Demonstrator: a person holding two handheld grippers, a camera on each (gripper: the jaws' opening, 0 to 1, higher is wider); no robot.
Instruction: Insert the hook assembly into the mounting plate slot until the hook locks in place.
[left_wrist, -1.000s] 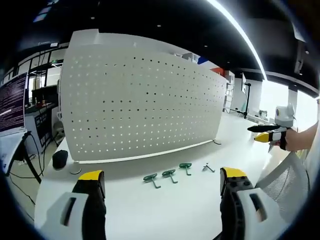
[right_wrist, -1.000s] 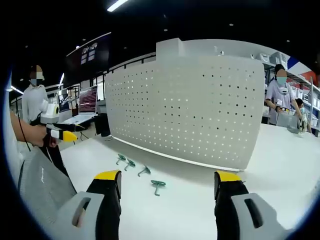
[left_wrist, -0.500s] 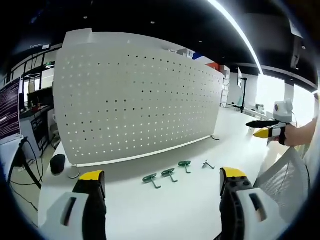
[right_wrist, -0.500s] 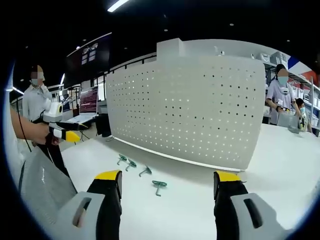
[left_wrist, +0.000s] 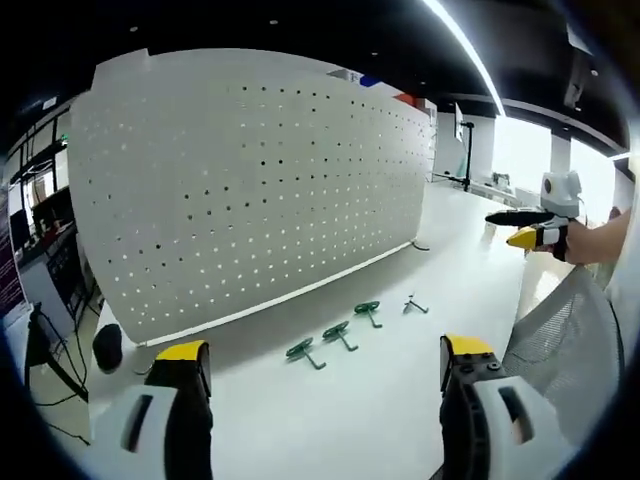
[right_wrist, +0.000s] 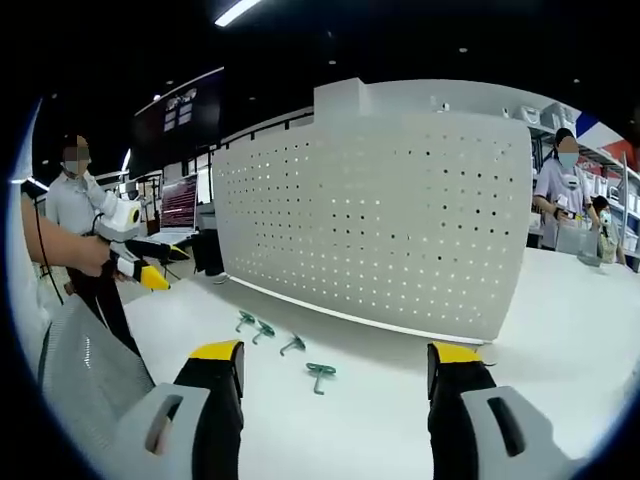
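Hooks (left_wrist: 335, 333) lie in a row on the white tabletop (left_wrist: 330, 420), just in front of the big peg board (left_wrist: 250, 180) w/ lots of holes. Nothing is picked up yet. Left tool (left_wrist: 325, 375) has its jaws wide apart & empty. Right tool (right_wrist: 330, 370) too, jaws apart, nothing in them. Best next, I think: go low to the closest green hook (right_wrist: 319, 373), pinch its stem, not the round end. Then line it up straight w/ a hole & push till it sits snug. Farther off, two people stand by other desks.
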